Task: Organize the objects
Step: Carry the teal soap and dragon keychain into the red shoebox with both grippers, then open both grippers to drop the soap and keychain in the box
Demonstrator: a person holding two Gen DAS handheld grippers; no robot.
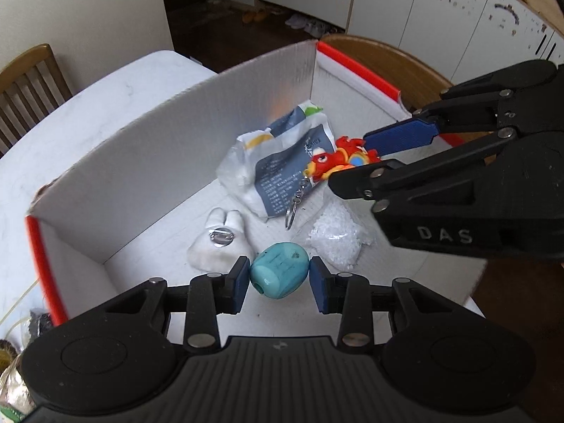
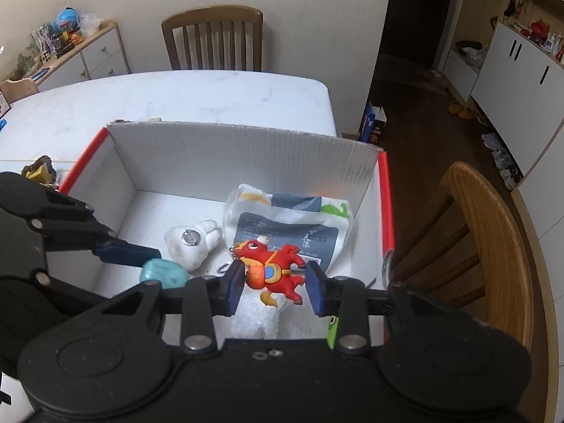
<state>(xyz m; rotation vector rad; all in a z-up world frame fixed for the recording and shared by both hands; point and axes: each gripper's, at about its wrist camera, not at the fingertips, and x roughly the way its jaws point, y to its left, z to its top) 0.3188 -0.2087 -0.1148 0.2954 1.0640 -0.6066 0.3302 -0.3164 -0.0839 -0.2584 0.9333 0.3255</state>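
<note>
A white corrugated box [image 1: 176, 141] [image 2: 246, 155] with red edges stands on the white table [image 2: 176, 98]. My left gripper [image 1: 279, 278] [image 2: 155, 271] is shut on a turquoise egg-shaped bead [image 1: 282, 268] [image 2: 165, 275], held over the box's near part. My right gripper [image 2: 275, 282] [image 1: 349, 160] is shut on a red dragon keychain [image 2: 275, 271] [image 1: 328, 165], whose metal ring [image 1: 292, 211] dangles below it. Inside the box lie a white plush tooth with a pin [image 1: 218, 243] [image 2: 192, 243], a grey-and-white packet [image 1: 282, 165] [image 2: 289, 222] and a clear bag of white pellets [image 1: 335, 236] [image 2: 257, 320].
Wooden chairs stand at the table's far side [image 2: 211, 38] and beside the box [image 2: 493, 246]. A small yellow-brown object [image 2: 38, 171] lies on the table left of the box. A green item [image 2: 331, 331] shows by my right finger. White cabinets [image 2: 521, 81] line the room.
</note>
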